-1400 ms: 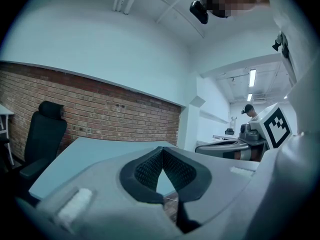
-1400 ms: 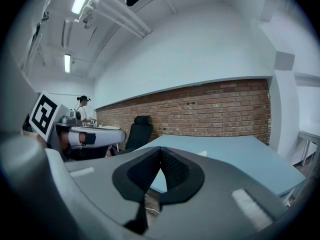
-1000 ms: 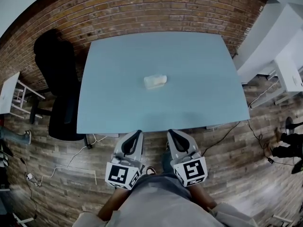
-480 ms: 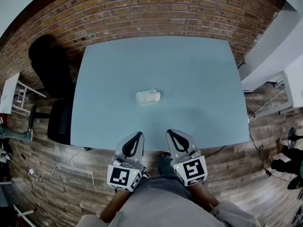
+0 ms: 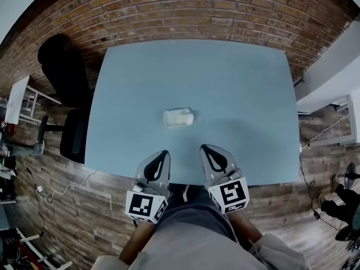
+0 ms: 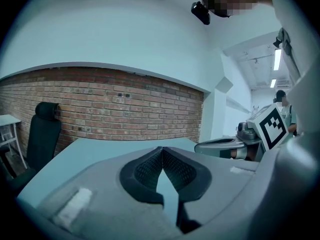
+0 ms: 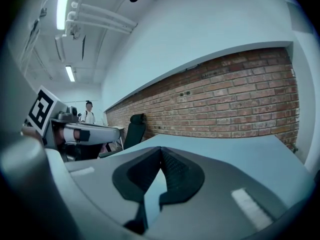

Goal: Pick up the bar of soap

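A small white bar of soap [image 5: 179, 117] is seen lying untouched midway across a pale blue rectangular table [image 5: 236, 83]; the left gripper [image 5: 163, 153] and right gripper [image 5: 203, 148] are held at its near edge, jaws together and empty; approach, opening and grasp are judged still to be done.

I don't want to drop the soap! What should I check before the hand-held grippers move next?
1. Can see the bar of soap lying on the table: ok.
2. Nothing on the table between the grippers and the soap: ok.
3. Jaws of the left hand-held gripper apart for grabbing: not ok, shut and empty.
4. Jaws of the right hand-held gripper apart: not ok, shut and empty.
5. A gripper near the soap: not ok, both are at the table's near edge, apart from it.
6. Soap dry, not slippery: cannot tell.
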`<action>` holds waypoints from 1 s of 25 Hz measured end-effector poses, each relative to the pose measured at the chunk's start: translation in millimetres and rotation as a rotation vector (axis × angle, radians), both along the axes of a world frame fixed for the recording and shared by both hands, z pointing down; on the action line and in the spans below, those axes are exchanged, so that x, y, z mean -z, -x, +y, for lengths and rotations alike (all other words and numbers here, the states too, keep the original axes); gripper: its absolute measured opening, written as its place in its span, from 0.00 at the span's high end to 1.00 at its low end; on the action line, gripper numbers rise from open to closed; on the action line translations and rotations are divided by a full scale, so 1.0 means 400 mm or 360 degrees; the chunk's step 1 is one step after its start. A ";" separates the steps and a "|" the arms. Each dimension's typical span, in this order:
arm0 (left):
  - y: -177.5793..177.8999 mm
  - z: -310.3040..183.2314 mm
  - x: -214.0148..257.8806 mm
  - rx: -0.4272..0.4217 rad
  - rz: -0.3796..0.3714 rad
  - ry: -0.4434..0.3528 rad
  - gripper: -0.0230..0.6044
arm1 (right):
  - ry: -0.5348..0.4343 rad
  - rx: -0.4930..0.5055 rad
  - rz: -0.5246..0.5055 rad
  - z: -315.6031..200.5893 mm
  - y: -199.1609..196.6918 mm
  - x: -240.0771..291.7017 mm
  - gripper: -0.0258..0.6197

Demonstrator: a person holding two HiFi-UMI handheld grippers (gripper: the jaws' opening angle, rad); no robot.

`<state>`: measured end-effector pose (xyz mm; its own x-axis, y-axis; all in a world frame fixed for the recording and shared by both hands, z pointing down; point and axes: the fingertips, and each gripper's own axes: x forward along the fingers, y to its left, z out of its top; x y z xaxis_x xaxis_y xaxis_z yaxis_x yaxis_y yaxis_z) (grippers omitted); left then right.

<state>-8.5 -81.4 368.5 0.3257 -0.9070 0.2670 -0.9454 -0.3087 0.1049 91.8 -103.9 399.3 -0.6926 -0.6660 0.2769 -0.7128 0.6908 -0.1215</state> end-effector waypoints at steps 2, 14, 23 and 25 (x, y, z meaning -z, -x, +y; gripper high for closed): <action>0.025 -0.020 -0.002 0.0028 -0.0011 0.0007 0.96 | 0.0003 -0.0006 -0.0004 -0.018 0.006 -0.002 0.95; 0.068 -0.144 -0.055 -0.0105 0.0027 -0.0004 0.96 | -0.0042 -0.0129 0.0033 -0.098 0.047 0.007 0.95; 0.112 -0.236 -0.160 -0.0254 0.0014 0.0119 0.96 | 0.0073 -0.0214 0.0105 -0.166 0.128 -0.094 0.95; 0.116 -0.253 -0.200 -0.0301 -0.0002 0.0159 0.96 | 0.0119 -0.0235 0.0122 -0.175 0.145 -0.128 0.95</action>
<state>-55.0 -182.7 448.6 0.4875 -0.7986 0.3530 -0.8716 -0.4688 0.1431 33.7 -173.7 450.5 -0.5636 -0.7345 0.3780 -0.8151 0.5688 -0.1099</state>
